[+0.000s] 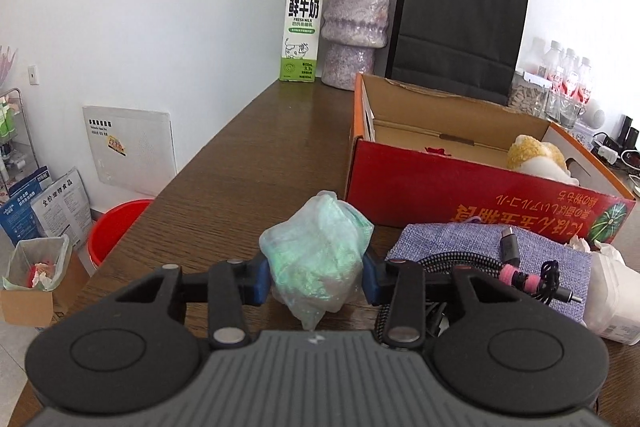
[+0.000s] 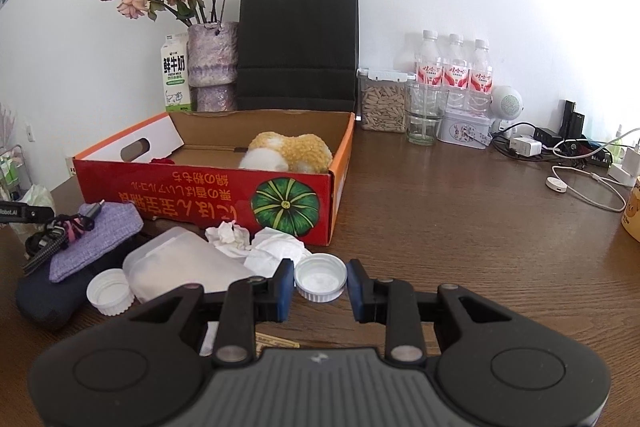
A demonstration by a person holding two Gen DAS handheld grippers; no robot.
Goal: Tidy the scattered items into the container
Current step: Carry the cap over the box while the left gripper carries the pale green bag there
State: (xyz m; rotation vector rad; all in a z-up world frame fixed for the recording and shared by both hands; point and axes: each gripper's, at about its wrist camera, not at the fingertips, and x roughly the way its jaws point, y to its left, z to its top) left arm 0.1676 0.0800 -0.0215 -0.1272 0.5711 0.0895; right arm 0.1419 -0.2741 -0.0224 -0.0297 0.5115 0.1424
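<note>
The red cardboard box (image 1: pixel 460 187) (image 2: pixel 200 187) stands open on the wooden table with a yellow-and-white plush toy (image 2: pixel 292 151) inside. My left gripper (image 1: pixel 316 279) is shut on a crumpled green-tinted plastic bag (image 1: pixel 316 251), in front of the box's left end. My right gripper (image 2: pixel 320 285) has its jaws around a white bottle cap (image 2: pixel 320 277) on the table; the left pad touches it, a small gap shows at the right. A second white cap (image 2: pixel 110 291), a clear plastic lidded tub (image 2: pixel 184 267), crumpled tissues (image 2: pixel 272 247), a purple woven pouch (image 1: pixel 480 259) and a braided cable (image 1: pixel 520 275) lie before the box.
A milk carton (image 1: pixel 300 31), a vase of dried roses (image 1: pixel 356 27) and a black paper bag (image 1: pixel 460 27) stand behind the box. Water bottles (image 2: pixel 454 67), a jar of seeds (image 2: pixel 382 107), glasses, a tin and chargers with cables (image 2: pixel 580 183) sit at the right. A red bucket (image 1: pixel 116 231) is on the floor.
</note>
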